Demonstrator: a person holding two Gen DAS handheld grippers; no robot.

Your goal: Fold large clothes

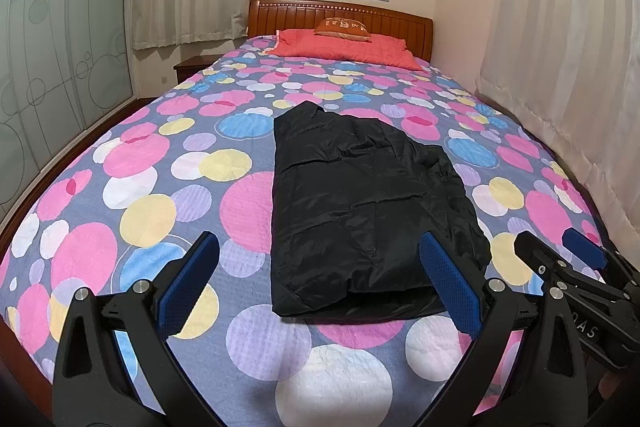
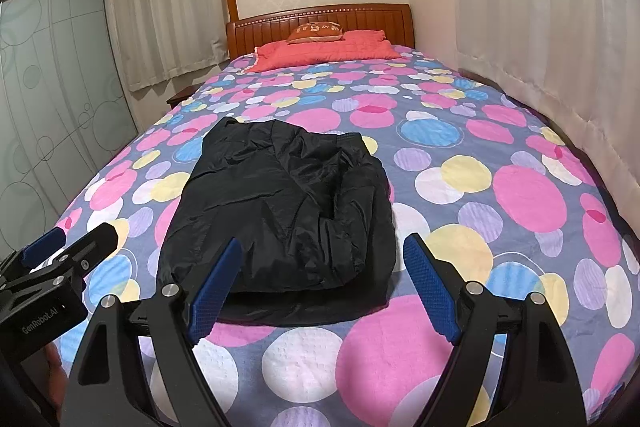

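A black, shiny, padded nylon jacket (image 1: pixel 360 211) is seen partly folded on the bed's circle-patterned quilt (image 1: pixel 160 163). Both the left gripper (image 1: pixel 320 267) and right gripper (image 2: pixel 324 267) are held wide, empty. Soft, light, slippery fabric is judged; near hem corners should be pinched.

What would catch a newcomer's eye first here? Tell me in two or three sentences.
The black jacket stands out first, folded into a rough rectangle in the middle of the bedspread with its big pink, yellow and blue circles. Next come the two open grippers, left gripper and right gripper, hovering at the jacket's near edge without touching it. At the far end, a red pillow lies against the wooden headboard.
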